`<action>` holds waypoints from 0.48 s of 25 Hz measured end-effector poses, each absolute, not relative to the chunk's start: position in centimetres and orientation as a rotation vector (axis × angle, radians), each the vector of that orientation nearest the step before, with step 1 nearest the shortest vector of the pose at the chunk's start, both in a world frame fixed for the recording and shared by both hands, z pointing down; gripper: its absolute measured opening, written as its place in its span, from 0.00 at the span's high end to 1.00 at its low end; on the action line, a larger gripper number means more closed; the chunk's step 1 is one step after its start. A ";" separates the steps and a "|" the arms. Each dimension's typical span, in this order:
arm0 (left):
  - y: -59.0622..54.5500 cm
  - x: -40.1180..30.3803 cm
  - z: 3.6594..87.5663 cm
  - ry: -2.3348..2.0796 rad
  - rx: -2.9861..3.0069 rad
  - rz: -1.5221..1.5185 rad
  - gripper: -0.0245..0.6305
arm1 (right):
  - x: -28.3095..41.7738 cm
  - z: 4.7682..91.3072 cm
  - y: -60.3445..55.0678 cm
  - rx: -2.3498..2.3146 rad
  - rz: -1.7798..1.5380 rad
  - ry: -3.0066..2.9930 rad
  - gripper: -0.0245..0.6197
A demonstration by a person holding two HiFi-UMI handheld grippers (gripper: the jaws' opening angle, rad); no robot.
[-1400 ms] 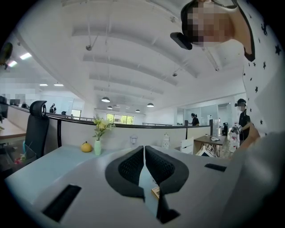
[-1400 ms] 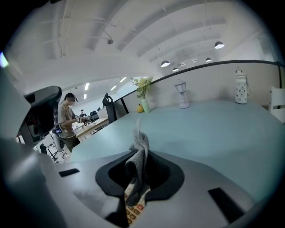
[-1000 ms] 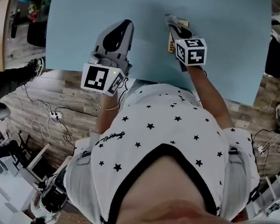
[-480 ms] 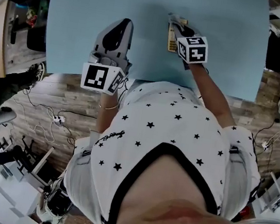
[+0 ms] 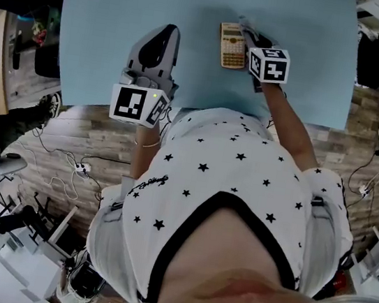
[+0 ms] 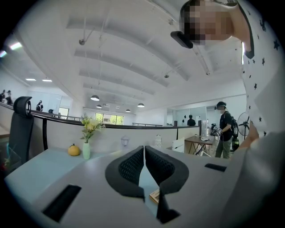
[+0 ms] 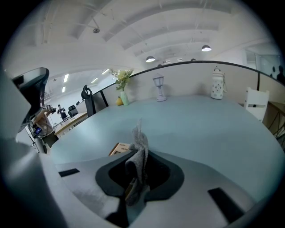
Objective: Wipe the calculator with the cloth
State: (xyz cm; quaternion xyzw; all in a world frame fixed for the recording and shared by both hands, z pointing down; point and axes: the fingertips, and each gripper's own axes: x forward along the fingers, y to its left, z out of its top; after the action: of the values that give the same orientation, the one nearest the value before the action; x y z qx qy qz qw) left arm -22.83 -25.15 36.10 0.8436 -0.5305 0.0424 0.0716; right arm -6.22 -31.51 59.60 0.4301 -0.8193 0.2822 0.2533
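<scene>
On the table (image 5: 127,4) we find the calculator (image 5: 231,45) lying face up towards the far middle, its long axis running away from us. The right gripper (image 5: 251,38) sits just beside it, on its right edge, pointing much the same way, so gripper and calculator lie nearly parallel. In the right gripper view the jaws are drawn in tight on the cloth (image 7: 139,141), a grey wad that stands up between the pads and trails down behind them. A tan corner of the calculator shows just left of the jaw tips. We cannot tell from either view whether the cloth is touching the casing or is only close to it. The left gripper (image 6: 144,153) is well apart, off to the left and nearer us, with bare table between it and the calculator. Its jaws meet at the tips and hold nothing. Through the slit below the tips we make out only table and a sliver of the calculator's edge. So the right gripper is plainly the nearer, and it alone carries the cloth. We judge that the coming move turns on the calculator lying to that gripper's left: the cloth has to go sideways onto the keys and then run along the long axis. With nothing pinning the calculator down, we would expect it to slide under a firm stroke.
</scene>
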 end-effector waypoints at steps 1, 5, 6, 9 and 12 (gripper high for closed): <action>-25.2 -22.7 36.0 -1.592 2.539 0.127 0.91 | -5.9 59.7 -31.5 1.178 0.779 -2.220 0.89; -25.4 -22.6 36.1 -1.587 2.543 0.127 0.91 | -5.3 60.4 -31.2 1.192 0.813 -2.200 0.89; -25.4 -22.6 36.1 -1.587 2.542 0.128 0.91 | -5.3 60.4 -31.2 1.193 0.816 -2.198 0.89; -25.5 -22.8 36.2 -1.590 2.535 0.127 0.91 | -5.2 60.4 -31.3 1.201 0.817 -2.195 0.89; -25.5 -22.9 36.1 -1.595 2.533 0.124 0.91 | -5.3 59.5 -31.5 1.217 0.813 -2.214 0.89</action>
State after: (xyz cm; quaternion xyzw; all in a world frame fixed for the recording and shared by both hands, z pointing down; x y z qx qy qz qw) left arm -22.91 -25.52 36.15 0.8433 -0.5309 0.0412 0.0730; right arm -5.30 -31.49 59.45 0.4450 -0.8095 0.2974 0.2412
